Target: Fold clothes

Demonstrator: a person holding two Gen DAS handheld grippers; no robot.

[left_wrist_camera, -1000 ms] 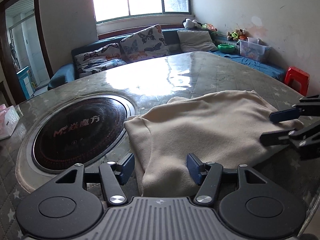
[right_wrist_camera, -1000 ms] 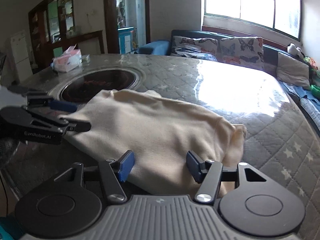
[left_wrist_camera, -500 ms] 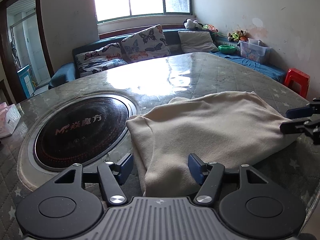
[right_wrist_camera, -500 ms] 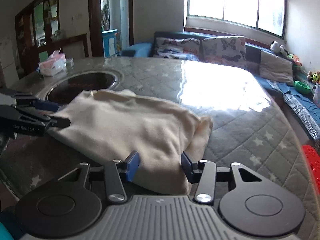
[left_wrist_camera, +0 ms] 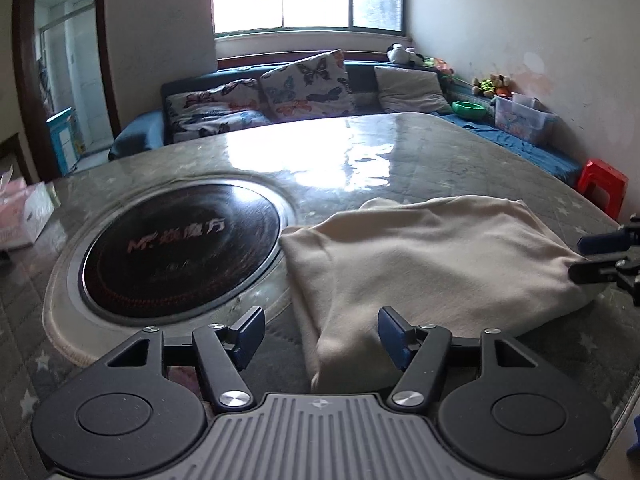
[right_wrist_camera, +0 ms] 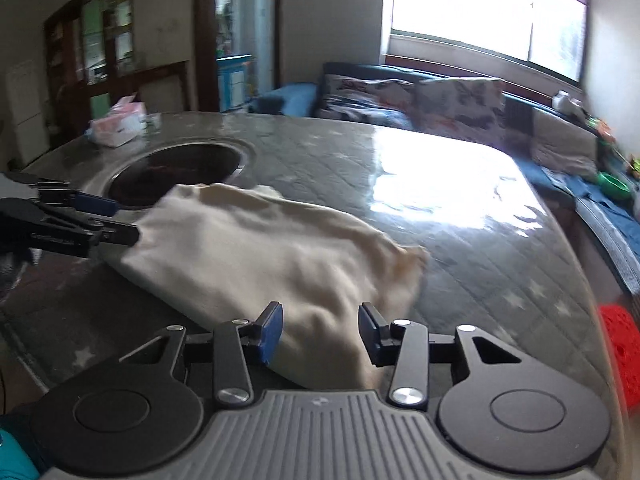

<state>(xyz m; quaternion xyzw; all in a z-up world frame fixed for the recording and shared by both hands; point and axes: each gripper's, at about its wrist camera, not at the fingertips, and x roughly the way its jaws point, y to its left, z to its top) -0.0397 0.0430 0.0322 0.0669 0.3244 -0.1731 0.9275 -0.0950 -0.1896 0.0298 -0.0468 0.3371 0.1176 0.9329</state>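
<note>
A cream garment [left_wrist_camera: 424, 264] lies folded into a rough rectangle on the quilted grey table, beside the round black hotplate [left_wrist_camera: 180, 248]. My left gripper [left_wrist_camera: 320, 334] is open and empty, its fingers on either side of the garment's near corner. My right gripper [right_wrist_camera: 320, 330] is open and empty at the garment's [right_wrist_camera: 272, 256] opposite near corner. Each gripper shows in the other's view: the right one [left_wrist_camera: 580, 258] at the right edge, the left one [right_wrist_camera: 124, 222] at the left edge, both just off the cloth's ends.
A pink tissue box [right_wrist_camera: 118, 124] stands at the table's far left. A sofa with butterfly cushions [left_wrist_camera: 304, 84] runs behind the table under the window. A red stool [left_wrist_camera: 602, 186] stands on the floor at the right. The table edge [left_wrist_camera: 624, 392] is close in front.
Both grippers have drawn back from the garment and away from each other. The right gripper's view has swung right. The garment lies still.
</note>
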